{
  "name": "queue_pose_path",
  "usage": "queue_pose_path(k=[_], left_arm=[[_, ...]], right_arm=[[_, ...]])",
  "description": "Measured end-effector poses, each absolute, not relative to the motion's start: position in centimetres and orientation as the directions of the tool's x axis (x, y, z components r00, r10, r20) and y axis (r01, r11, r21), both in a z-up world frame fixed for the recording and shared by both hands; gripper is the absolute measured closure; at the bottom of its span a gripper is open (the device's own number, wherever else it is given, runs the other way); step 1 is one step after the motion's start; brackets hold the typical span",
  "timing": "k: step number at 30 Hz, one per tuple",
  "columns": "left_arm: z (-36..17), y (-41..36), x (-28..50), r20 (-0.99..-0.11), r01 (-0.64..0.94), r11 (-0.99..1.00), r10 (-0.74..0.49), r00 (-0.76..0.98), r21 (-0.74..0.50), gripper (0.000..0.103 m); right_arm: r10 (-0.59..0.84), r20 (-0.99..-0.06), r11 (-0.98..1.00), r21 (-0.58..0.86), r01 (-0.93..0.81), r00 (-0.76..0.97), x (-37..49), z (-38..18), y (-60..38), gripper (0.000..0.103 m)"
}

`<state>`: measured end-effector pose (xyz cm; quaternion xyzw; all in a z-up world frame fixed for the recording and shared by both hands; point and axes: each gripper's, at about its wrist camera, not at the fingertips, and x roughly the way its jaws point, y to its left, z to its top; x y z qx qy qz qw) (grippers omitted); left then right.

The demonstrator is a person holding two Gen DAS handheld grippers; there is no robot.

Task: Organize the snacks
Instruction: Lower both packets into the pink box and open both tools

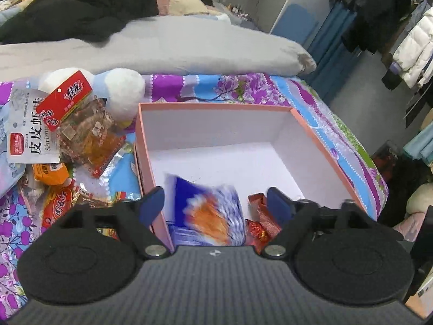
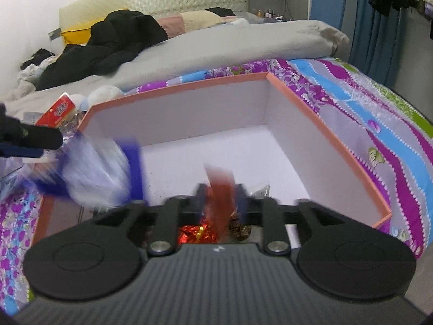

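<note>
A pink box (image 1: pixel 216 105) with a white inside stands on the floral bedsheet (image 1: pixel 243 86). My left gripper (image 1: pixel 215 203) hangs over its near left corner, jaws wide apart. Between them, touching neither, is a blurred blue-and-white snack packet (image 1: pixel 211 214). Red foil snacks (image 1: pixel 259 224) lie in the box beside it. My right gripper (image 2: pixel 220 200) is over the box's (image 2: pixel 176 89) near side, and a blurred red packet (image 2: pixel 220 189) sits loose in the gap between its fingers. The same view shows the blue packet (image 2: pixel 94 173) beside a finger (image 2: pixel 35 136) of my left gripper.
Left of the box lies a snack pile: a red carton (image 1: pixel 65 94), a white shrimp bag (image 1: pixel 29 132), a clear bag of orange pieces (image 1: pixel 89 138), an orange packet (image 1: pixel 50 173). A white plush toy (image 1: pixel 121 92) sits behind it. A grey duvet (image 1: pixel 162 46) lies beyond; the bed's edge runs right.
</note>
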<state>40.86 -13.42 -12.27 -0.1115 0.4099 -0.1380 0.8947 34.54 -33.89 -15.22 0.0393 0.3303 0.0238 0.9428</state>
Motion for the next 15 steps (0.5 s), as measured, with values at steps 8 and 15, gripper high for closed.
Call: queue_pose_path(k=[8,15], left_arm=[[-11.3,-12.7,39.3,-0.692,0.132,0.947,-0.304,0.655,-0.291,0.017],[-7.2,-10.7,36.8,-0.629,0.143,0.957,-0.273,0.727,-0.251,0.017]], right_arm=[[0.066,-0.574,0.997,0.069,-0.033,0.816,33.4,-14.4,-33.8,0.04],[0.084,-0.527,0.996,0.056,-0.065,0.846,32.9,-12.2,-33.4,0.04]])
